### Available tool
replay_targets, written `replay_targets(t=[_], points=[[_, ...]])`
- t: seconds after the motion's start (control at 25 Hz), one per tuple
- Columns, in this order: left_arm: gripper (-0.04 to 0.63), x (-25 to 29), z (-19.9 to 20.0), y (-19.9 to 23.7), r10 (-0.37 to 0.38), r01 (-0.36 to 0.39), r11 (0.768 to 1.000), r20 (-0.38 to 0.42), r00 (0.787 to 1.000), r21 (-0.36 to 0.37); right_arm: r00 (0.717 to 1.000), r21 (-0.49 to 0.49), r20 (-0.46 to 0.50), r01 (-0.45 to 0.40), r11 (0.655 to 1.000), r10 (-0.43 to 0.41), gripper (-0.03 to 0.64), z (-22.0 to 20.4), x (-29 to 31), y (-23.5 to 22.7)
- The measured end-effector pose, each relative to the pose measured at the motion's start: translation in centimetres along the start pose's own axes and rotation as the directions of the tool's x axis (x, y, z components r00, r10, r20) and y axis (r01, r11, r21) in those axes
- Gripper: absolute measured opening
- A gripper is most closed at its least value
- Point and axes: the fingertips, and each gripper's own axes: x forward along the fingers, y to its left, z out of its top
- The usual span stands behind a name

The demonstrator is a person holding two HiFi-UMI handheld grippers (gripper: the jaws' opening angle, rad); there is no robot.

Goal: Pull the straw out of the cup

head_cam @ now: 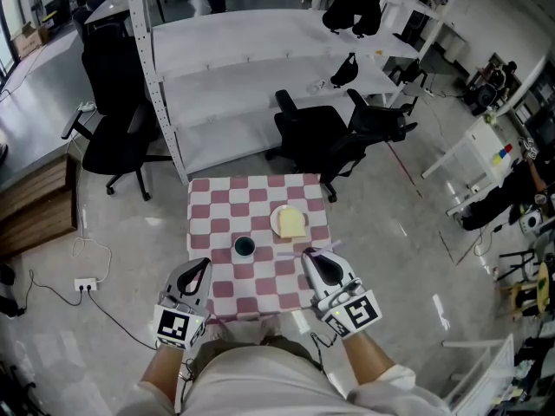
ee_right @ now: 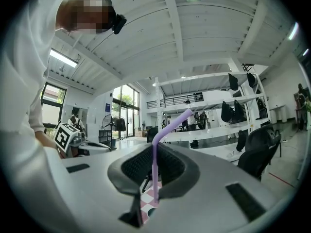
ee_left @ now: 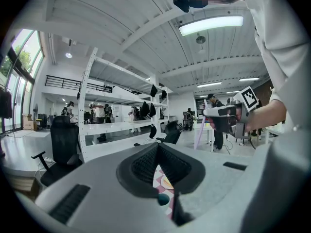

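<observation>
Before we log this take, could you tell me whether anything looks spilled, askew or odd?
Nothing stands out. The cup stands upright on the checked table with no spill visible, and the purple straw, bent only at its flex joint, is pinched in the right gripper's fingers, clear of the cup.

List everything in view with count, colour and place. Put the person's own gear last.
table: one, red-and-white checked cloth, centre of floor
cup: one, dark, on the table's near half
plate: one, pale yellow, right of the cup, with a yellowish piece on it
straw: one, lilac, bent, out of the cup
office chairs: three, black, one left of the rack, two behind the table
shelving rack: one, white, beyond the table
power strip: one, white, on the floor at left
left gripper: grey, shut, empty, near table edge
right gripper: grey, shut on the straw
</observation>
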Motion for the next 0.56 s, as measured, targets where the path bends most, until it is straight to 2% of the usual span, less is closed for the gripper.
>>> replay_targets(t=[0.56], points=[[0.005, -0.17, -0.15, -0.33, 0.007, -0.007, 1.000, -0.011, 1.000, -0.001, 1.000, 0.002, -0.005, 0.000, 1.000, 0.000, 0.031, -0.48, -0.30, -0.22]])
